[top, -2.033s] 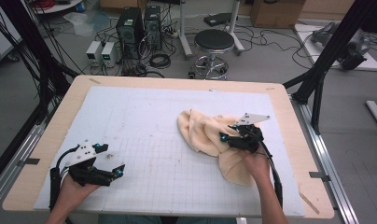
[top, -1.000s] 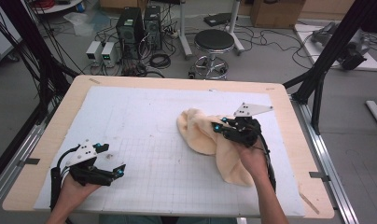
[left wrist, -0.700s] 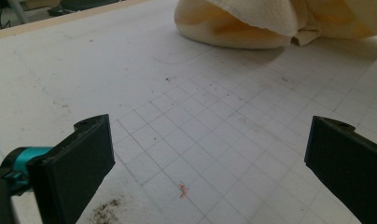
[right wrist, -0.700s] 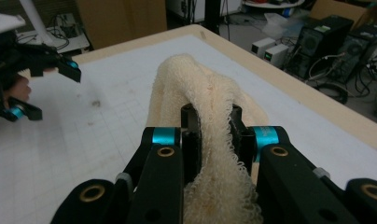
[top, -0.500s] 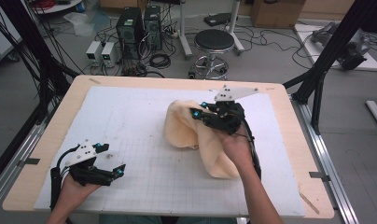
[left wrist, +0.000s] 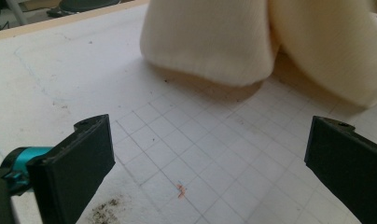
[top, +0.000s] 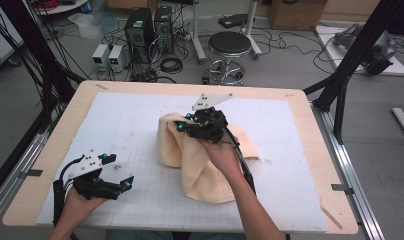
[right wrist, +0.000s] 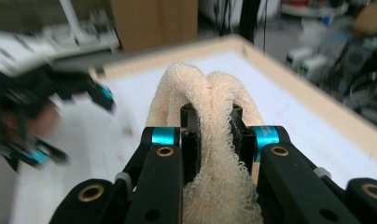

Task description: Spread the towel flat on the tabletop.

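A cream terry towel lies rumpled on the white grid mat in the middle of the table. My right gripper is shut on a bunched fold of the towel and holds it lifted over the mat, with the cloth hanging from the jaws. Cloth bulges up between the right gripper's fingers. My left gripper rests near the front left corner of the mat, jaws wide open with bare mat between them. From it, the towel shows ahead.
The wooden table rim frames the mat. Beyond the far edge stand a round stool, computer cases and cables on the floor. Black frame posts rise at the table's right and left.
My right gripper has dragged the pinched towel fold leftward across the mat, folding the cloth over itself. The left gripper has stayed in place.
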The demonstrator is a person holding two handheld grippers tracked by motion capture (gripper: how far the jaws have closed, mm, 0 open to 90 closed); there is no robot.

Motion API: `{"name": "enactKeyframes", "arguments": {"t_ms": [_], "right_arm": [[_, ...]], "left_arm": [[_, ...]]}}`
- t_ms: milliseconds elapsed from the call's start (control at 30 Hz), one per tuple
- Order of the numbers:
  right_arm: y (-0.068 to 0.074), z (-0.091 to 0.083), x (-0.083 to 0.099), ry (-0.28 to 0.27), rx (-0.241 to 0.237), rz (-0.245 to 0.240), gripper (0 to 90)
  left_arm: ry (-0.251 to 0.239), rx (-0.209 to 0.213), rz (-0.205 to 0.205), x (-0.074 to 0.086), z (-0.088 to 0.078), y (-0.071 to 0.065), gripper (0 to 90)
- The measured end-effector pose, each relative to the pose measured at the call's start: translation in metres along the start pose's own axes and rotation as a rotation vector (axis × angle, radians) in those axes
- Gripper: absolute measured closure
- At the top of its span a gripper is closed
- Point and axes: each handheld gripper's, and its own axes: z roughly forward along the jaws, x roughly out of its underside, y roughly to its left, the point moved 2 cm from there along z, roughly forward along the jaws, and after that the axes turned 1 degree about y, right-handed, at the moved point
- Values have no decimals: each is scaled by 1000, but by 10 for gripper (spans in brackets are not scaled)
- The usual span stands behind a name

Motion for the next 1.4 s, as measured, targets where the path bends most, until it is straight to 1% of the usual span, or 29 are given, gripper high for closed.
{"name": "enactKeyframes", "arguments": {"t_ms": [67,100,133,167,200,267,333,367,400,433,467,500,533,567,633,667,700,767,867,1000,1033,1067,1100,1133,1167,1200,1233,1267,1400], "right_arm": [[-7,13,14,36,11,4,783],[-10,17,21,48,17,20,781],[-10,17,21,48,17,20,781],[-15,21,27,52,20,25,777],[-23,27,39,66,21,54,773],[-29,32,47,95,34,68,753],[-32,36,51,108,34,85,696],[-32,36,52,100,33,89,663],[-32,36,52,100,33,89,663],[-31,34,50,82,47,81,544],[-31,34,50,82,47,81,544],[-30,32,48,68,49,81,503],[-27,26,44,36,34,81,445],[-25,23,42,17,41,74,420],[-22,15,39,-9,25,70,399],[-20,11,37,-22,30,58,387],[-20,11,37,-22,30,58,387],[-17,4,35,-34,29,47,377],[-10,-7,35,-47,30,14,375],[4,-19,41,-47,19,-11,375],[12,-24,47,-38,13,-25,376],[12,-24,47,-38,13,-25,376],[22,-26,55,-12,1,-35,381],[28,-26,60,-2,-2,-34,390],[33,-25,65,-4,-13,-30,396],[33,-25,65,-4,-13,-30,396],[38,-23,70,1,-28,-34,396],[43,-20,75,4,-32,-31,397],[60,-6,99,60,-49,-46,409]], "left_arm": [[-3,-3,2,0,0,0,17],[-5,-3,0,0,0,0,17],[-5,-1,1,0,-1,0,17],[-4,0,-2,0,0,-1,17],[-4,2,-2,0,0,-1,17],[-1,5,-3,0,0,-1,17],[-1,6,-2,-1,0,-1,17],[-3,5,-3,-1,1,-2,18],[-4,7,-5,-2,1,-2,18],[-8,11,-10,-2,2,-3,23],[-8,11,-10,-2,2,-3,28],[-5,12,-7,-3,2,-3,28],[-7,14,-8,-3,3,-3,28],[-3,15,-5,-3,3,-4,28],[1,15,-1,-4,4,-4,29],[-1,14,-1,-4,4,-5,37],[-2,16,2,-4,4,-5,37],[-3,15,2,-4,4,-5,105],[-4,13,-3,-4,4,-5,116],[-6,16,-1,-4,5,-6,116],[-5,18,0,-5,5,-6,116],[-4,15,1,-5,4,-6,116],[-5,16,2,-5,4,-6,116],[-5,17,4,-5,4,-6,117],[-5,18,7,-5,4,-6,118],[-8,18,4,-5,5,-6,118],[-9,18,2,-6,5,-6,119],[-9,18,3,-6,5,-6,121],[-12,21,4,-6,4,-7,121]]}}
